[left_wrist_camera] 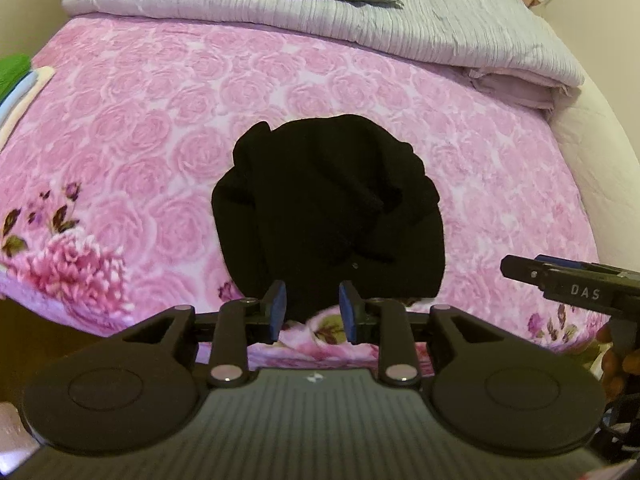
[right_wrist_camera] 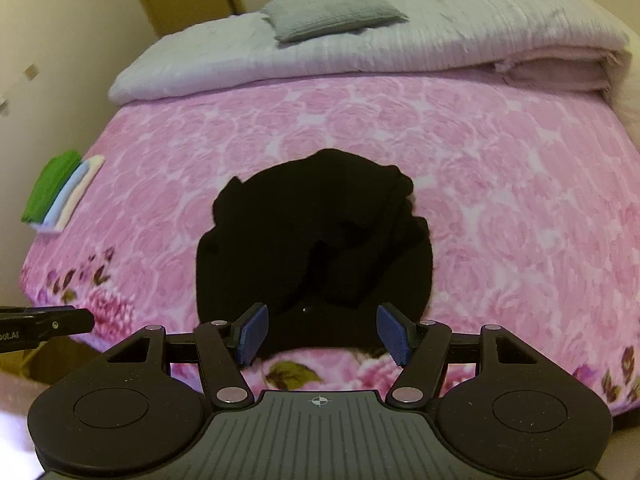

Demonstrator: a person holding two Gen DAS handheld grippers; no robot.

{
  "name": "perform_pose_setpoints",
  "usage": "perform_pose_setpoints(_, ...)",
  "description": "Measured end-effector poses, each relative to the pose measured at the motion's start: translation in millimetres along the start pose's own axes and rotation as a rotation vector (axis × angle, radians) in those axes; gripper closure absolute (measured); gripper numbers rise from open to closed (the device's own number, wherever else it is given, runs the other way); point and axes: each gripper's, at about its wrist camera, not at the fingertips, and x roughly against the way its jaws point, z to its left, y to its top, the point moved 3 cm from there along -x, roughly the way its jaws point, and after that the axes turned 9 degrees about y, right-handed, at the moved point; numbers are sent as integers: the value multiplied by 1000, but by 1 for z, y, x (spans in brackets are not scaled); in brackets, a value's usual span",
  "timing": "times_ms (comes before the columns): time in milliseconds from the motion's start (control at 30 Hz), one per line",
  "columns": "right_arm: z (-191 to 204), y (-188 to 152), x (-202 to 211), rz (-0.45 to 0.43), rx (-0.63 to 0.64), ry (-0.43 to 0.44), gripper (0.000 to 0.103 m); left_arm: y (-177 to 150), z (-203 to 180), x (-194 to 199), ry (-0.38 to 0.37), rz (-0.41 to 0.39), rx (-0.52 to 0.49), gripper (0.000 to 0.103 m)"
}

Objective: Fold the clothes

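A black garment (left_wrist_camera: 328,212) lies bunched in a rounded heap on the pink rose-patterned bedspread (left_wrist_camera: 140,120), near the bed's front edge. My left gripper (left_wrist_camera: 313,310) hovers over the heap's near hem, its blue pads apart with nothing between them. The right gripper (right_wrist_camera: 325,334) stands wide open over the same near hem of the garment (right_wrist_camera: 312,240), empty too. The right gripper's black finger (left_wrist_camera: 560,276) pokes in from the right in the left wrist view, and the left gripper's finger (right_wrist_camera: 44,322) shows at the left edge in the right wrist view.
A folded grey-white quilt (right_wrist_camera: 360,52) with a small grey pillow (right_wrist_camera: 332,10) lies across the far end of the bed. A stack of folded green, blue and cream cloths (right_wrist_camera: 56,192) sits at the bed's left edge. Walls flank the bed.
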Motion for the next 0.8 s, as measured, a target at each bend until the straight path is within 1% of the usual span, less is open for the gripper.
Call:
perform_pose_setpoints(133, -6, 0, -19, 24, -64, -34, 39, 5, 11, -30, -37, 51, -5, 78)
perform_pose_setpoints(267, -18, -9, -38, 80, -113, -67, 39, 2, 17, -57, -62, 101, 3, 78)
perform_pose_setpoints(367, -28, -14, -48, 111, -135, -83, 39, 1, 14, -75, -73, 129, -8, 77)
perform_pose_setpoints(467, -41, -13, -60, 131, -155, -89, 39, 3, 8, -92, -81, 134, 4, 77)
perform_pose_setpoints(533, -50, -9, -66, 126, -165, -81, 39, 7, 5, -104, -94, 135, 25, 76)
perform_pose_setpoints(633, -72, 1, -79, 104, -229, -33, 39, 14, 4, -124, -144, 154, 129, 76)
perform_pose_setpoints(733, -101, 12, -95, 89, -355, 55, 39, 19, 8, -146, -186, 171, 283, 76)
perform_pose_setpoints(800, -121, 20, -107, 81, -443, 109, 39, 22, 11, -160, -201, 184, 375, 76)
